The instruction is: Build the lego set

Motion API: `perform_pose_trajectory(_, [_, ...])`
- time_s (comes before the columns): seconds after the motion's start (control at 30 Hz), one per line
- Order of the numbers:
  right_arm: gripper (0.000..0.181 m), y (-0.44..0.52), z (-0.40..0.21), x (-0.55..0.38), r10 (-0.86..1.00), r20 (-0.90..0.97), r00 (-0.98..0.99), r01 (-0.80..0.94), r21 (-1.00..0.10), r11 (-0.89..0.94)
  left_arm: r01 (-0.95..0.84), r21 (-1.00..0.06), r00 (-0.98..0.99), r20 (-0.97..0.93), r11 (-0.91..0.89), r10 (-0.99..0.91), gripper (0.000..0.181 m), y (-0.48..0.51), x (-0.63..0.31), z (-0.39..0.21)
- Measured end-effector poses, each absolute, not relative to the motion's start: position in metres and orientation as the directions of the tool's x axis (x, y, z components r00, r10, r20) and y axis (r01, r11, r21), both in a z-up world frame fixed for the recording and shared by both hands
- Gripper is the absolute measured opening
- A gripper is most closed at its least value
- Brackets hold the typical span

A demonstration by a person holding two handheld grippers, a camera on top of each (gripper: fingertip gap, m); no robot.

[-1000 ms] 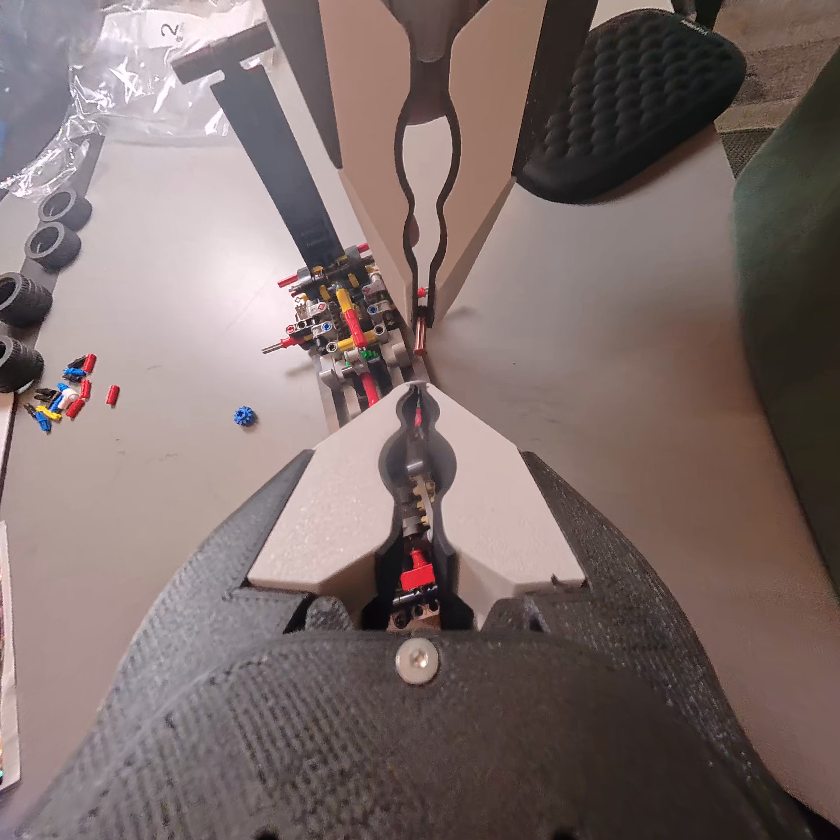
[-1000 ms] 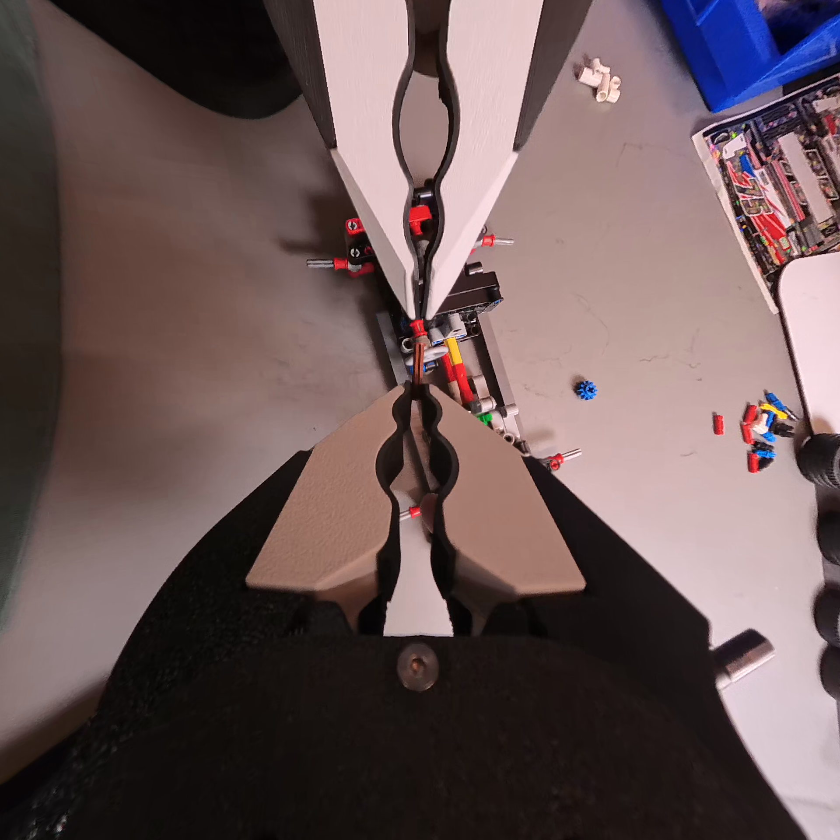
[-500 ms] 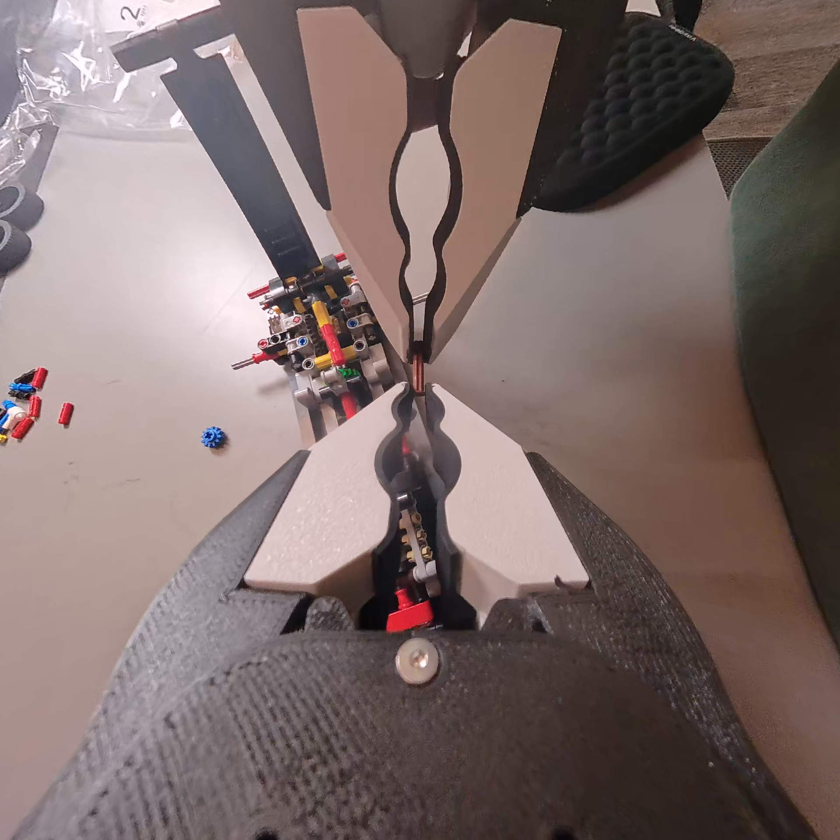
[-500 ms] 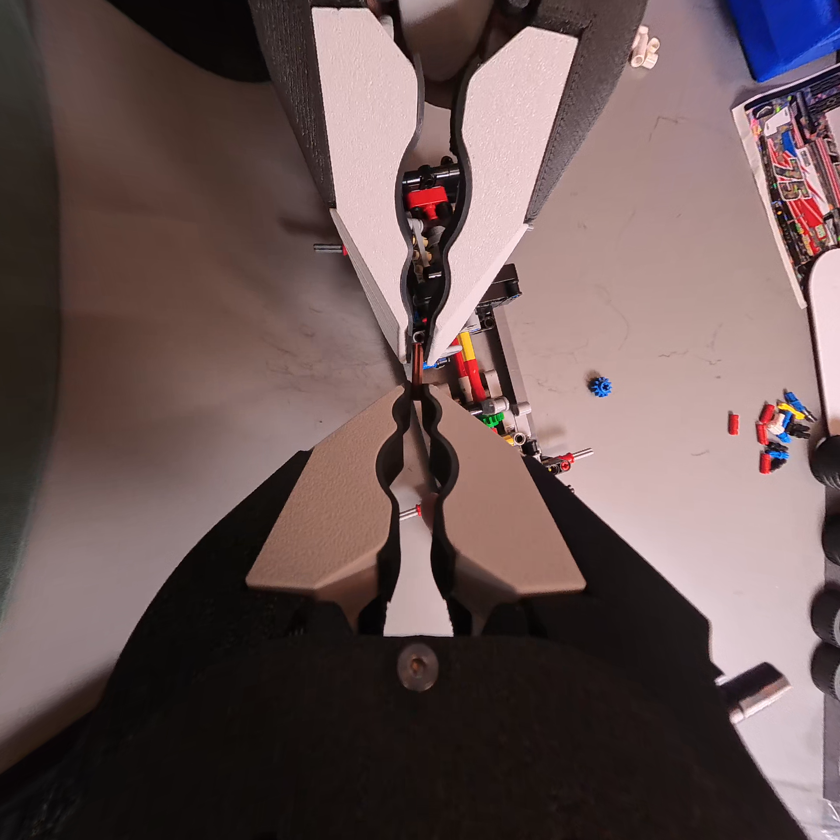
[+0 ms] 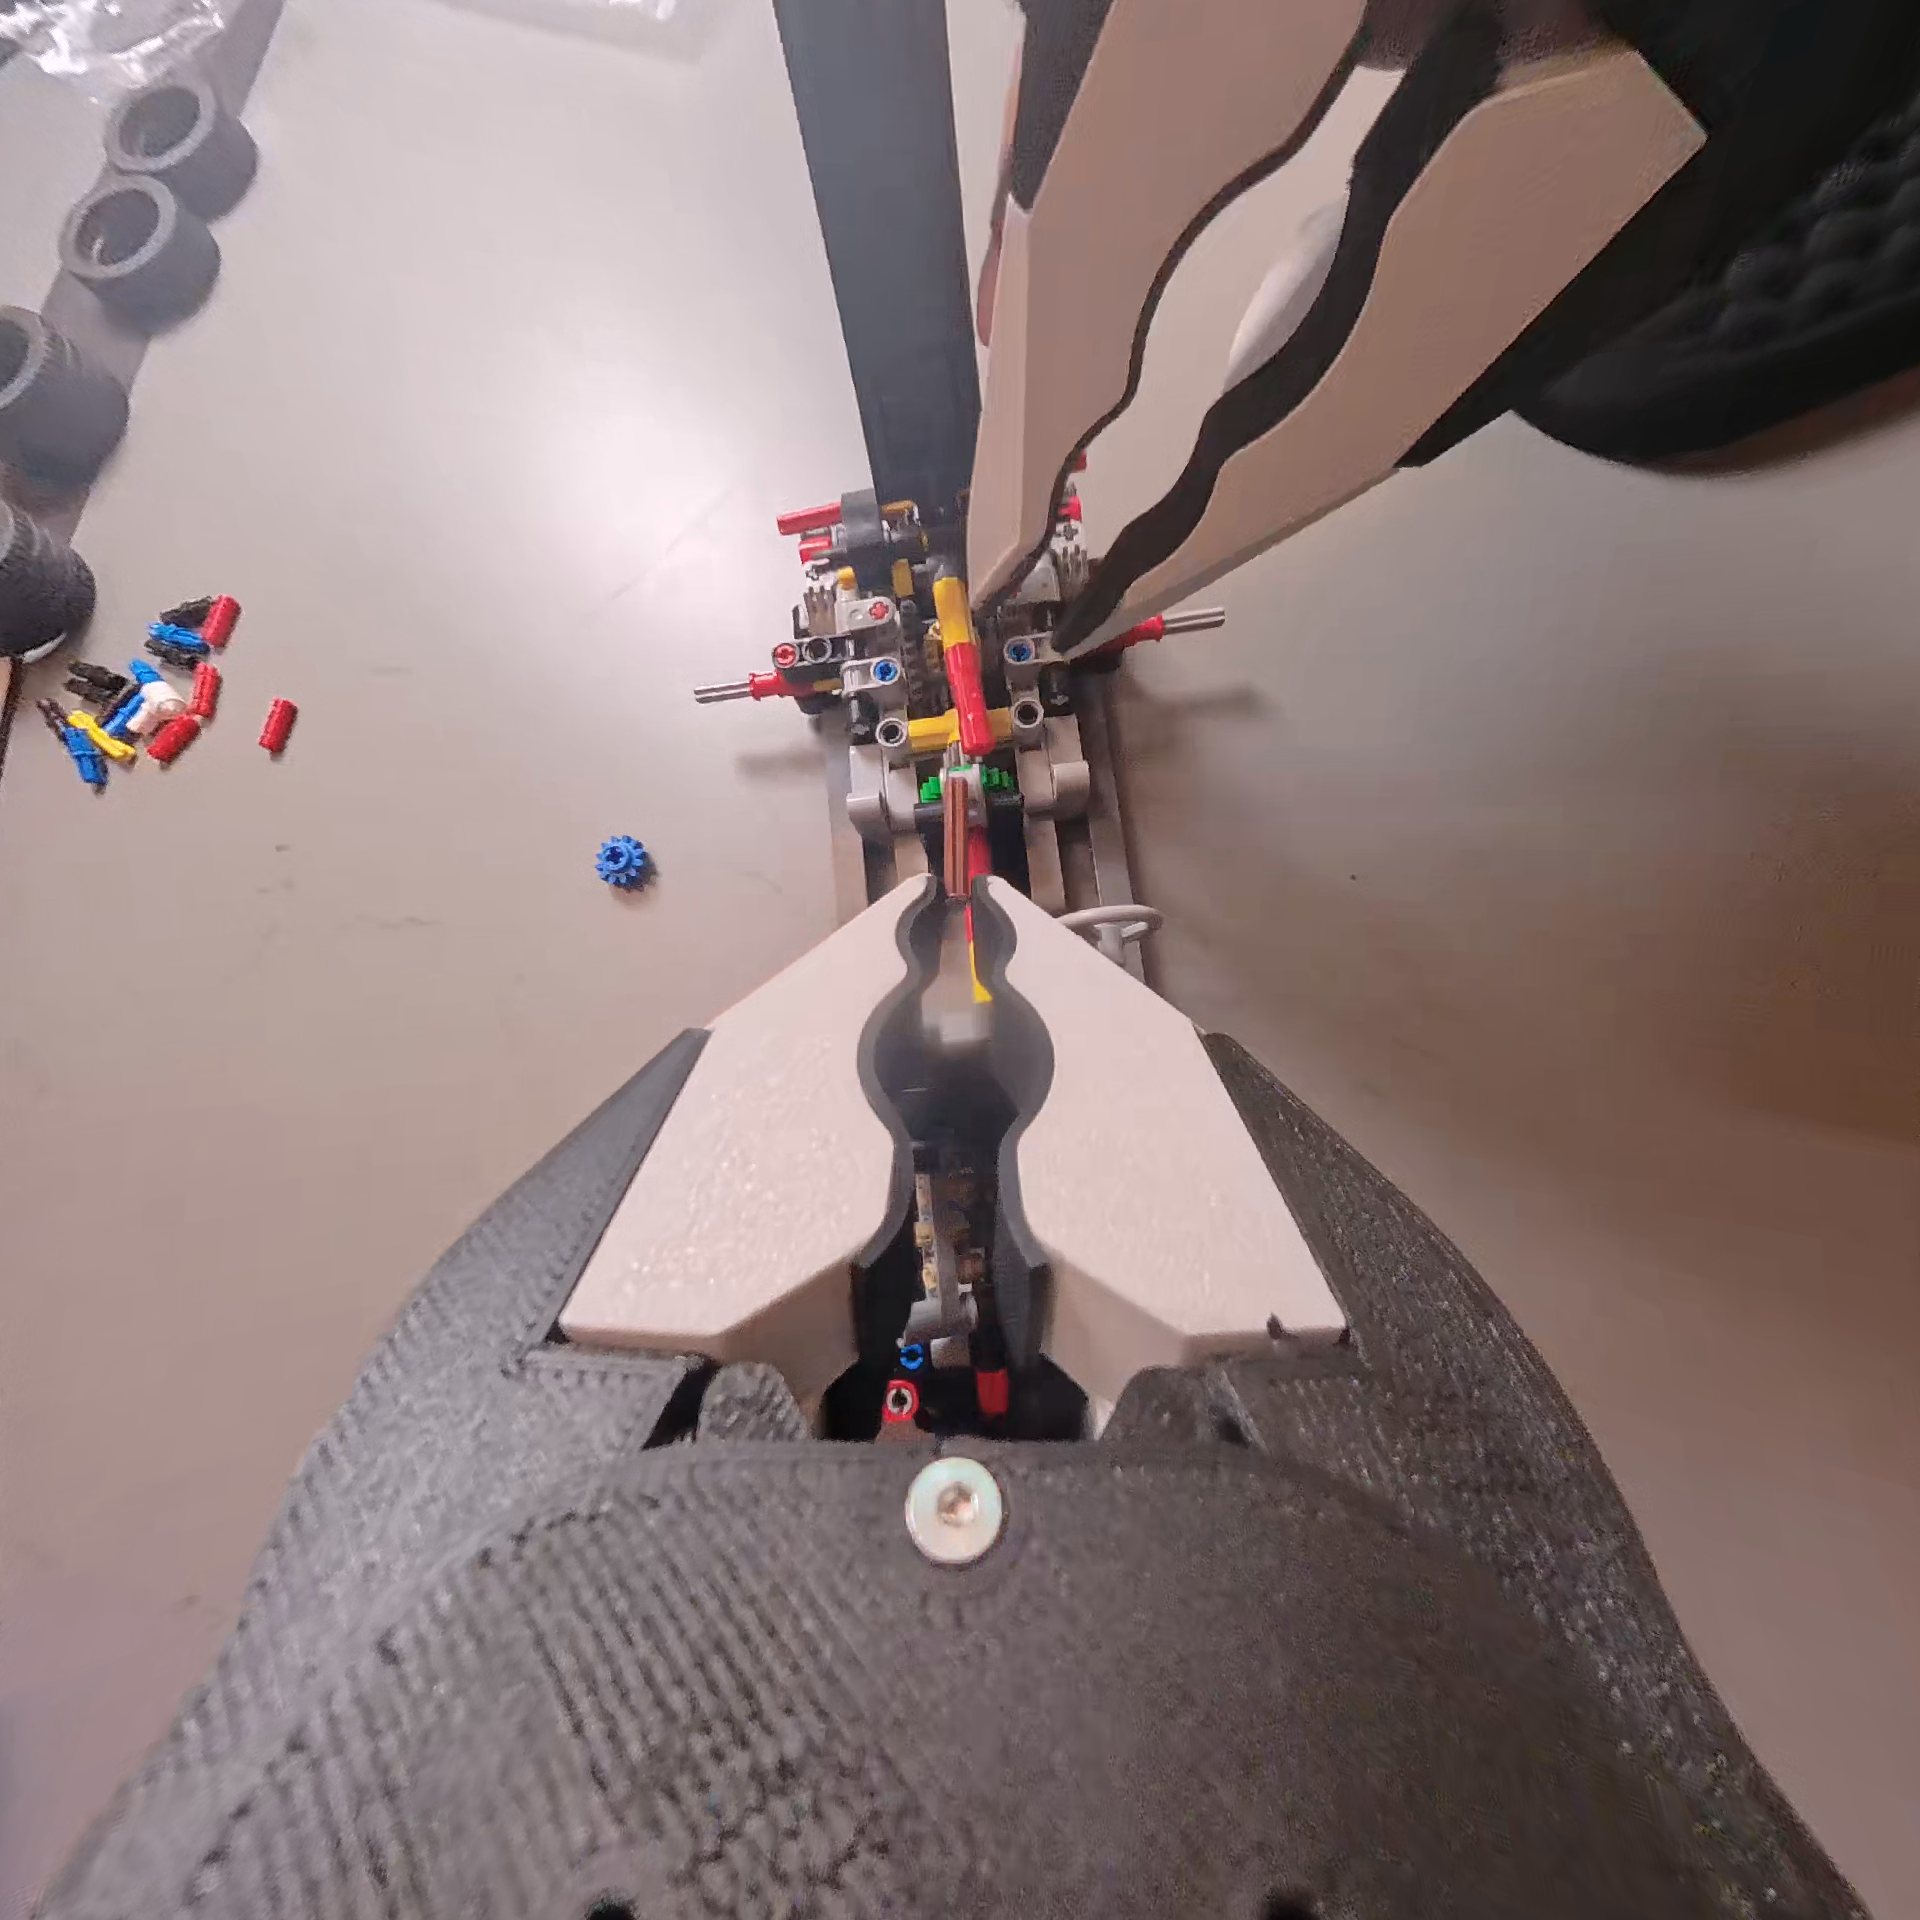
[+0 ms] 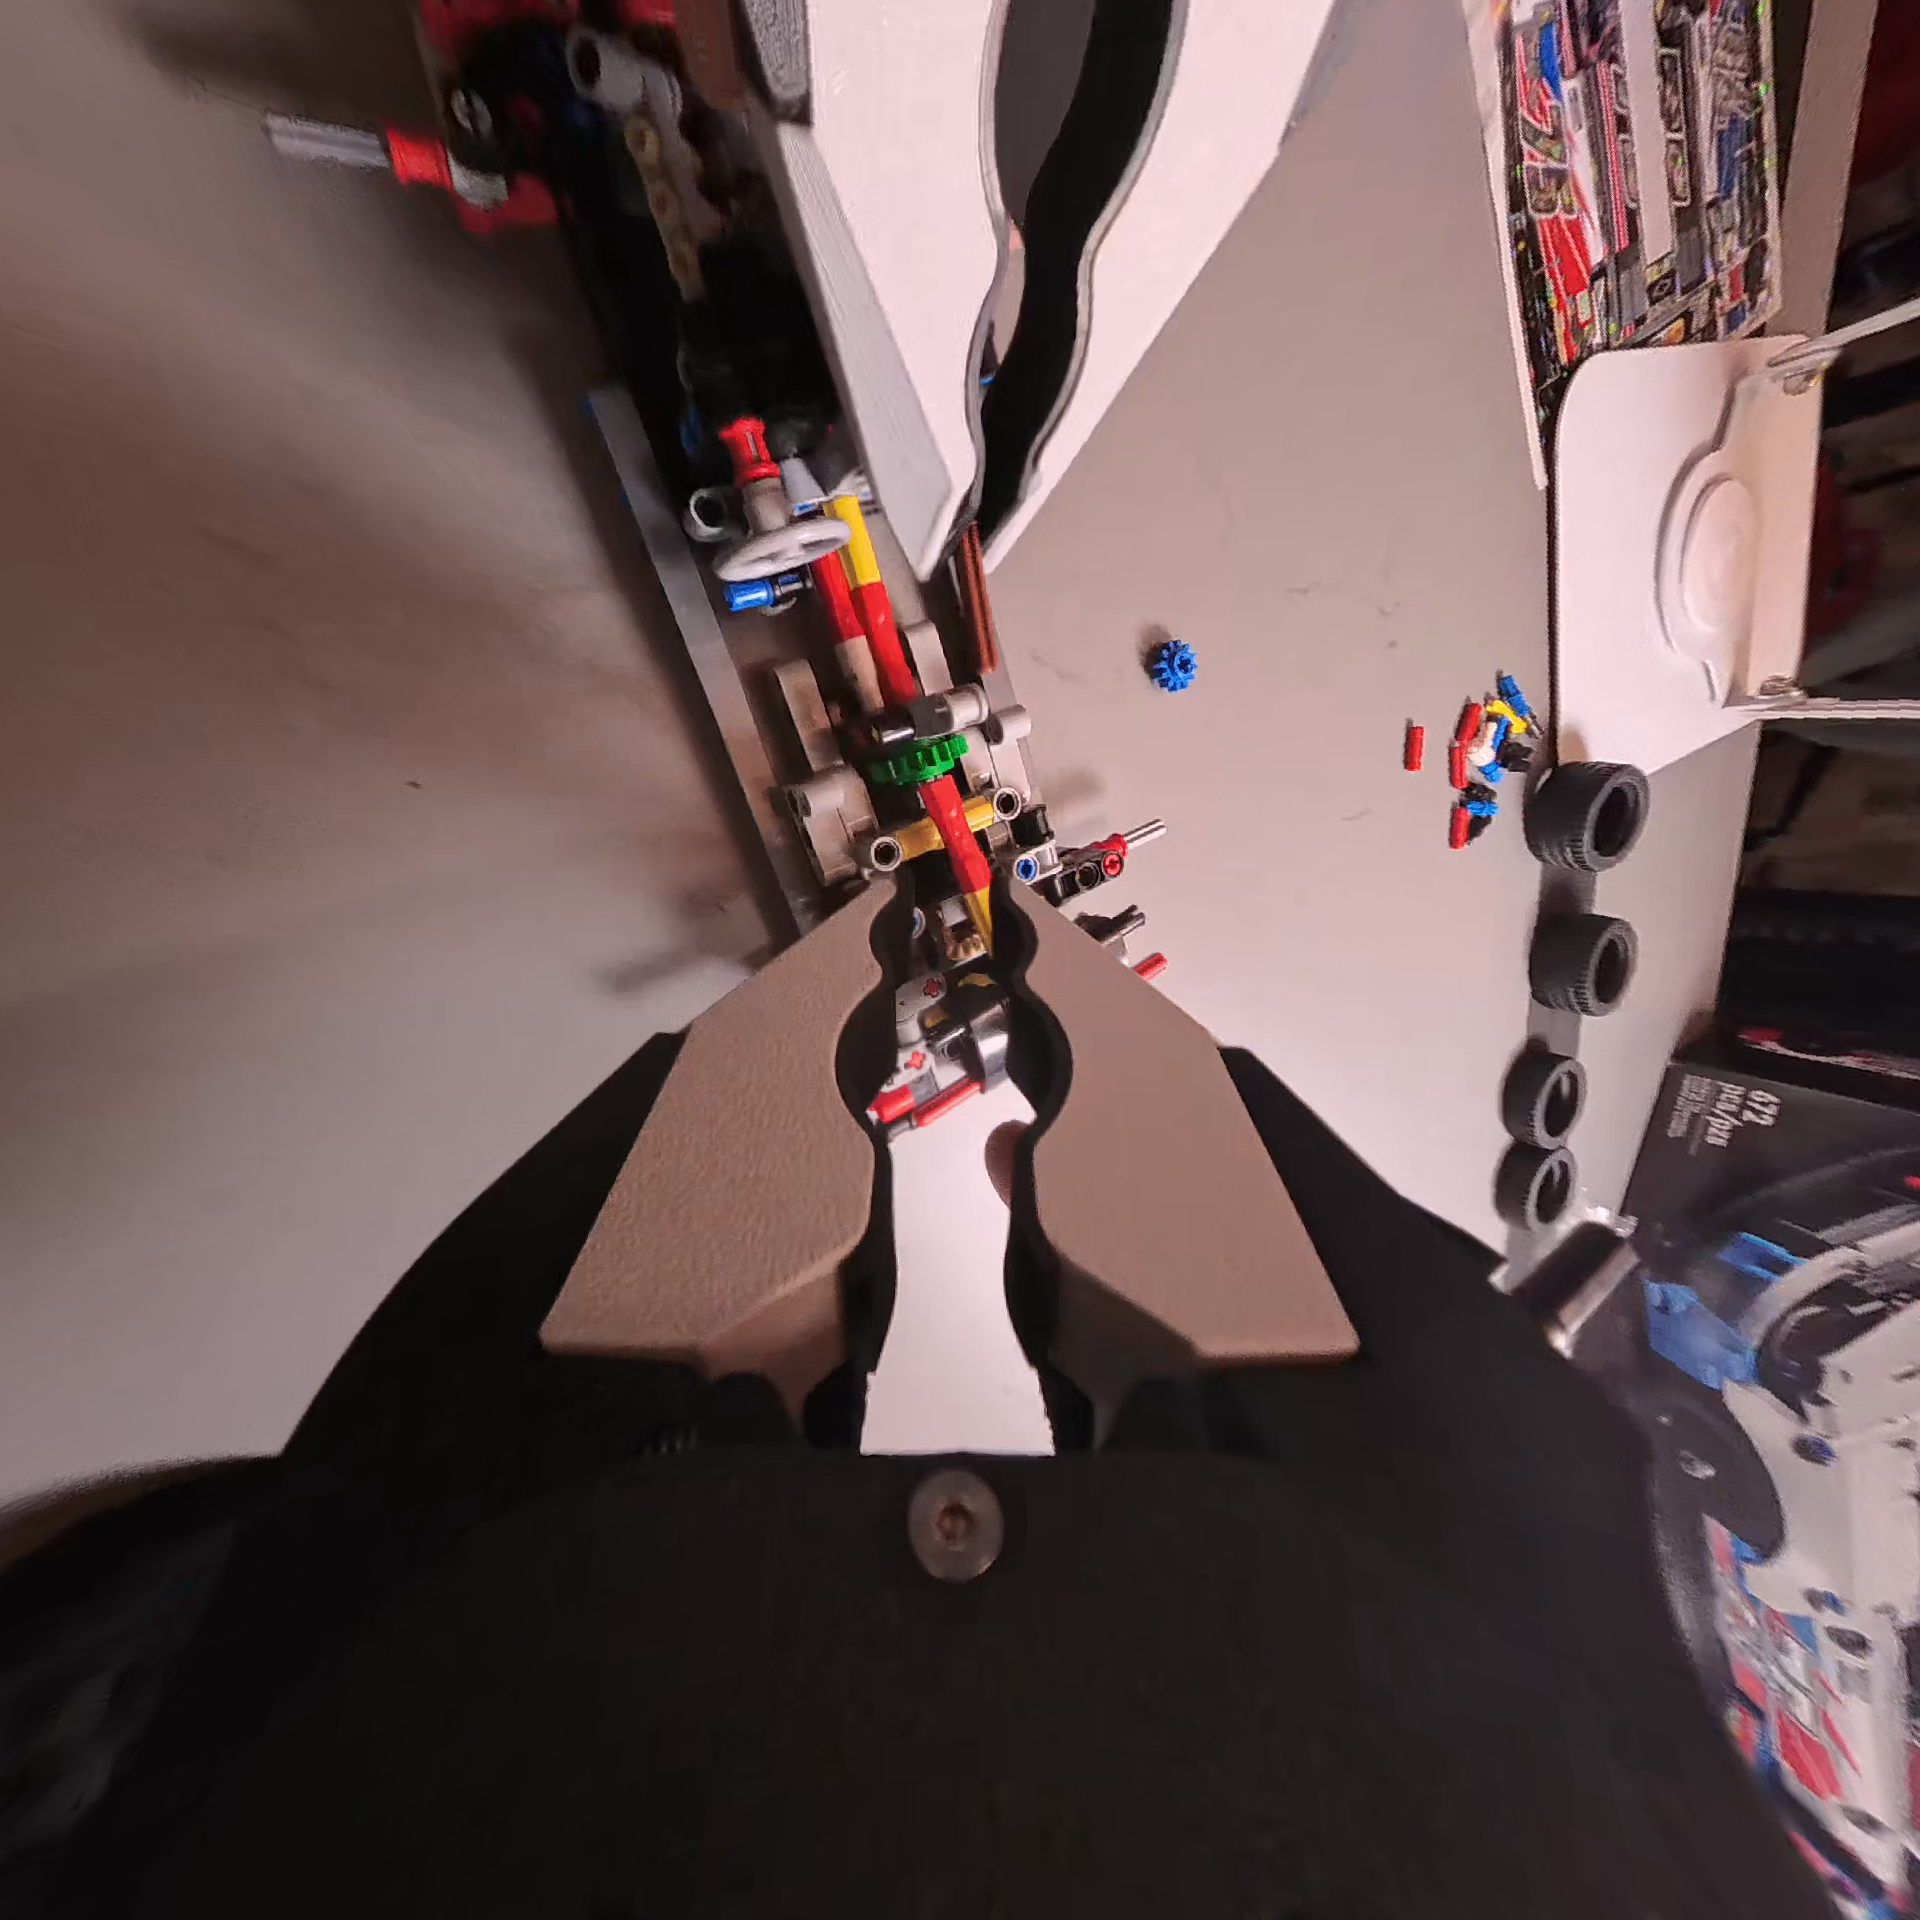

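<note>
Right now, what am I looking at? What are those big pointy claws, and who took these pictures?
The claws are grippers: a person holds one in each hand and squeezes it like tongs. Each gripper carries its own camera looking down its two fingers, so each picture is that gripper's own view. The other gripper shows at the top of each picture.

The left gripper is shut on a thin brown axle. The right gripper has its jaws parted around the half-built lego car frame; I cannot tell if it is squeezing.

On the grey table lie a blue gear, black tyres, a heap of small red, blue and black pins and the instruction booklet.
</note>
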State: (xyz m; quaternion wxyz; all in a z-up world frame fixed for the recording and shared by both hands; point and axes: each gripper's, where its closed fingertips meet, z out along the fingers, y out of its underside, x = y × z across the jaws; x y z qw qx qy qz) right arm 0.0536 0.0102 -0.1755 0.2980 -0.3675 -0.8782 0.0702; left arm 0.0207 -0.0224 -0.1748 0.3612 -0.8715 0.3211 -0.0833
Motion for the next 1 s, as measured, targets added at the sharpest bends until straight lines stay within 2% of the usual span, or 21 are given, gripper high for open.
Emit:
perform_pose_trajectory(0.13, [0.012,0.011,-0.173,0.048,0.652,0.519,-0.552,0.590,-0.310,0.746,-0.552,-0.603,0.761,-0.080,-0.577,-0.644,0.003,-0.021,0.023,-0.184])
perform_pose_trajectory(0.43, [0.010,0.005,-0.162,0.044,0.765,0.434,-0.476,0.599,-0.477,0.643,-0.589,-0.517,0.748,-0.058,-0.621,-0.661,0.003,-0.026,0.022,-0.189])
perform_pose_trajectory(0.63, [0.010,-0.004,-0.162,0.043,0.816,0.367,-0.446,0.593,-0.562,0.577,-0.633,-0.413,0.724,-0.016,-0.655,-0.690,0.003,-0.029,0.021,-0.194])
perform_pose_trajectory(1.0, [0.010,-0.003,-0.176,0.057,0.853,0.342,-0.395,0.602,-0.605,0.521,-0.555,-0.471,0.764,0.038,-0.686,-0.644,0.003,-0.023,0.023,-0.194])
